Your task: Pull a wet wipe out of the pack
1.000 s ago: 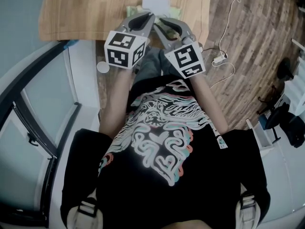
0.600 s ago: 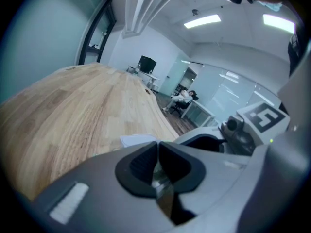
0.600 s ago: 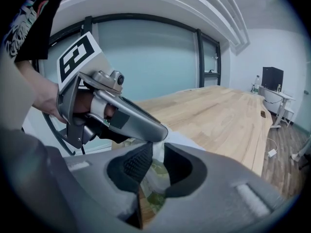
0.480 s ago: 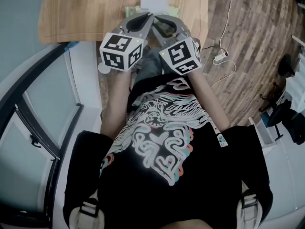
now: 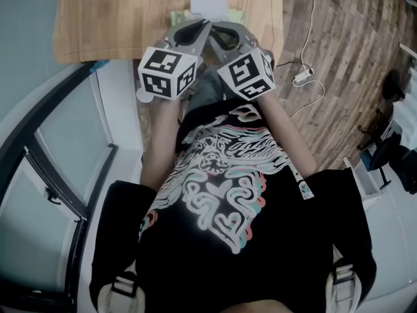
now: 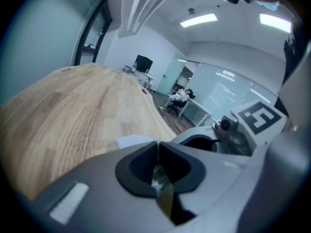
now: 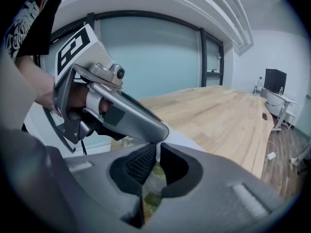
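The wet wipe pack (image 5: 210, 5), green with a white lid, lies at the near edge of the wooden table (image 5: 117, 18). Both grippers meet tip to tip just in front of it. My left gripper (image 5: 206, 22) is shut, and in the left gripper view (image 6: 156, 148) its pads touch with nothing seen between them. The white lid (image 6: 132, 141) shows just left of those pads. My right gripper (image 5: 214, 25) is shut too (image 7: 156, 152). Green and white pack film (image 7: 154, 177) shows below its pads. The left gripper's fingers (image 7: 133, 114) cross just above them.
A white power strip (image 5: 301, 80) with its cable lies on the wood floor to the right of the table. A small white disc (image 5: 142, 93) sits on the floor by the left arm. A glass partition runs along the left. Office desks and a seated person (image 6: 179, 97) are far behind.
The right gripper's marker cube has rolled a little and both cubes have drifted slightly up the picture. The tips of both grippers stay at the pack.
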Action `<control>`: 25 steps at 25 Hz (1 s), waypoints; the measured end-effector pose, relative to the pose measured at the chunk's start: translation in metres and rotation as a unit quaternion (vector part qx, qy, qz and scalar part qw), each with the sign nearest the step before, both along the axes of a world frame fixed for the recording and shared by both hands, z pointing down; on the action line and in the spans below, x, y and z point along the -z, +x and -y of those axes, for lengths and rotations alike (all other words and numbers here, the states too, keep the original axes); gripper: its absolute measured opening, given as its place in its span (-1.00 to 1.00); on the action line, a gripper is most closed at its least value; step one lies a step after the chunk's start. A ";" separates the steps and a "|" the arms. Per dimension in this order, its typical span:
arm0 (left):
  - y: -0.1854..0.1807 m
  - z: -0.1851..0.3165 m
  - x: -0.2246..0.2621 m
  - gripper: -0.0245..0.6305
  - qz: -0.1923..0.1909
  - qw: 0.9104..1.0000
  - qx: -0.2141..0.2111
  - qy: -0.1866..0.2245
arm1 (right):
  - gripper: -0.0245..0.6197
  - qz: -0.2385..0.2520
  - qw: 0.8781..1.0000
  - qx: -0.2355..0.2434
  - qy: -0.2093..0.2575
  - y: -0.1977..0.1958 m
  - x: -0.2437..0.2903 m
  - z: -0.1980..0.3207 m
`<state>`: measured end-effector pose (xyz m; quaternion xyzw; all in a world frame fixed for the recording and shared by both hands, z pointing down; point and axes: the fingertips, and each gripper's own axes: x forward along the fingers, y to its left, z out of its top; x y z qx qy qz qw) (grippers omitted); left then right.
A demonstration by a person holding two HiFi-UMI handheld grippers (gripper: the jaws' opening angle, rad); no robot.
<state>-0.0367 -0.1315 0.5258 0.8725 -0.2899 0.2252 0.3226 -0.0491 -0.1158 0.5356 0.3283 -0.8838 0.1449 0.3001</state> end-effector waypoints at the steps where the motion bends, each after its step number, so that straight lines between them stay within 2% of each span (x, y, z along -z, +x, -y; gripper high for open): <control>1: 0.000 0.000 0.000 -0.92 0.001 1.000 -0.001 0.000 | -0.85 0.001 1.000 0.000 0.000 0.000 0.000 0.000; 17: -0.002 0.002 0.006 -0.92 -0.008 1.000 0.006 -0.009 | -0.85 0.002 1.000 -0.002 0.003 0.001 0.000 0.002; 25: -0.001 0.001 0.007 -0.92 0.002 1.000 0.004 -0.004 | -0.85 0.014 1.000 -0.002 0.003 0.000 -0.003 0.001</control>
